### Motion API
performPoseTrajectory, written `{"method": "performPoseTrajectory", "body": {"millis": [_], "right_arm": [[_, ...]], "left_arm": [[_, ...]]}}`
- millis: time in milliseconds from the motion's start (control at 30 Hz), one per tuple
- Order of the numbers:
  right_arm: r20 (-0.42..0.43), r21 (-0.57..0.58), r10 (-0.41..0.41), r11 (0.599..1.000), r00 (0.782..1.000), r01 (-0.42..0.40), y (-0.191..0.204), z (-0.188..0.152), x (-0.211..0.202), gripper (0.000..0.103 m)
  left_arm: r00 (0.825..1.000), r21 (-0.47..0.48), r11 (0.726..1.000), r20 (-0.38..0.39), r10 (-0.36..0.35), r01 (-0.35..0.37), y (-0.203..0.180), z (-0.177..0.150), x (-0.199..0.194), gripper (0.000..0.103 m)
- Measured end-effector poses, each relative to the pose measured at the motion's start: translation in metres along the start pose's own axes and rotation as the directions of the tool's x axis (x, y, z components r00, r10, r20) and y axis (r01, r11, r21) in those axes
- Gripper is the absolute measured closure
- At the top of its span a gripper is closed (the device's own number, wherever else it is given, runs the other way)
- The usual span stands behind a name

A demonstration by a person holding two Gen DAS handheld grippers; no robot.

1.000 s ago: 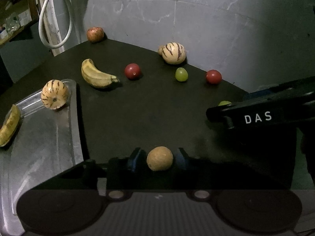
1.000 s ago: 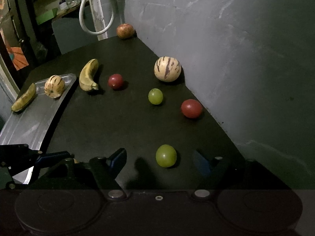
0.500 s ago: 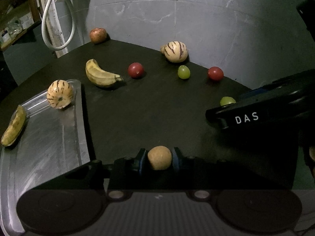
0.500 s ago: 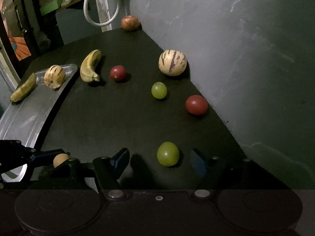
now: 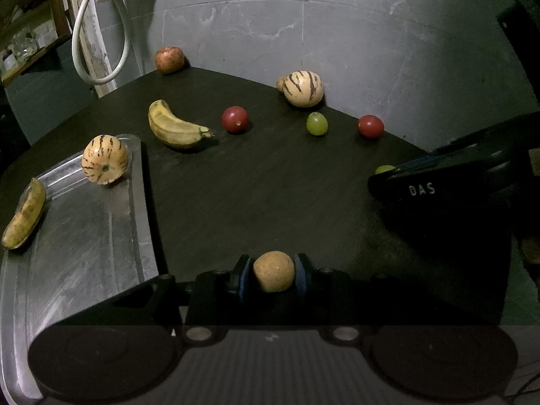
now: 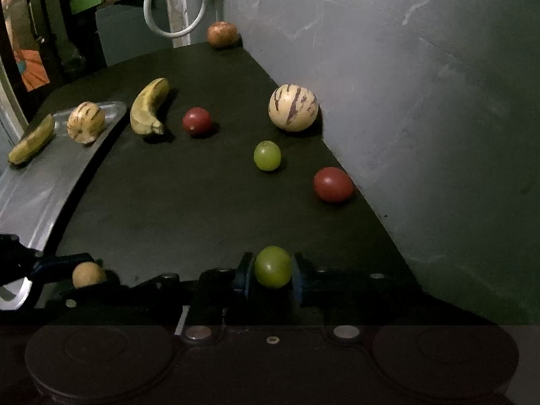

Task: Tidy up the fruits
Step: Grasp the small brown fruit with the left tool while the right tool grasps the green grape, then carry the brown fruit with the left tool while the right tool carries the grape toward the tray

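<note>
Nearest, left gripper (image 5: 273, 271): blue pads closed against both flanks of a small round tan-brown fruit (image 5: 273, 271), held just off the near right corner of the long brushed-metal tray (image 5: 87, 236). Right gripper (image 6: 271, 271): pads likewise closed on a round green grape-like fruit (image 6: 272, 266), well to the right of the tray, above the dark tabletop (image 6: 189, 202).

Handling, as judged: both fruits light, smooth and round, thus prone to roll or squirt out under uneven pressure; grape skin thin and easily split, so gentle pinch across the widest girth, as shown.

On the tray, far end: striped cream pepino melon (image 5: 104, 159) and brown-spotted yellow banana (image 5: 25, 217) near its left rim.

Beyond the tray's far right corner: second yellow banana (image 5: 175, 130), better taken mid-body across its width; dark red round fruit (image 5: 235, 119); second green grape (image 6: 267, 155); red tomato-like fruit (image 6: 332, 184); second striped pepino melon (image 6: 293, 107), probably heaviest and softest, needing a wide grip.

Farthest from the tray, by the grey wall: reddish-brown apple (image 6: 222, 34).
</note>
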State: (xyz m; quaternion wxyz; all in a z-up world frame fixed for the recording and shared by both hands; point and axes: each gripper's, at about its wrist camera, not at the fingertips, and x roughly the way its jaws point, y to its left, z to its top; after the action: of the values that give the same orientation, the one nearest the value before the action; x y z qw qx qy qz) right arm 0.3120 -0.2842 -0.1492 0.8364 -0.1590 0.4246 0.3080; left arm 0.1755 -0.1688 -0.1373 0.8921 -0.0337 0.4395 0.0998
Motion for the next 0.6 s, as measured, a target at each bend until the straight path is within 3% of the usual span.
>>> {"method": "performPoseTrajectory", "body": {"millis": [600], "right_arm": [[0.088, 0.054, 0.032, 0.998, 0.996, -0.037, 0.035, 0.003, -0.057, 0.080]], "left_arm": [[0.998, -0.025, 1.000, 0.064, 0.009, -0.008, 0.032, 0.017, -0.031, 0.074]]}}
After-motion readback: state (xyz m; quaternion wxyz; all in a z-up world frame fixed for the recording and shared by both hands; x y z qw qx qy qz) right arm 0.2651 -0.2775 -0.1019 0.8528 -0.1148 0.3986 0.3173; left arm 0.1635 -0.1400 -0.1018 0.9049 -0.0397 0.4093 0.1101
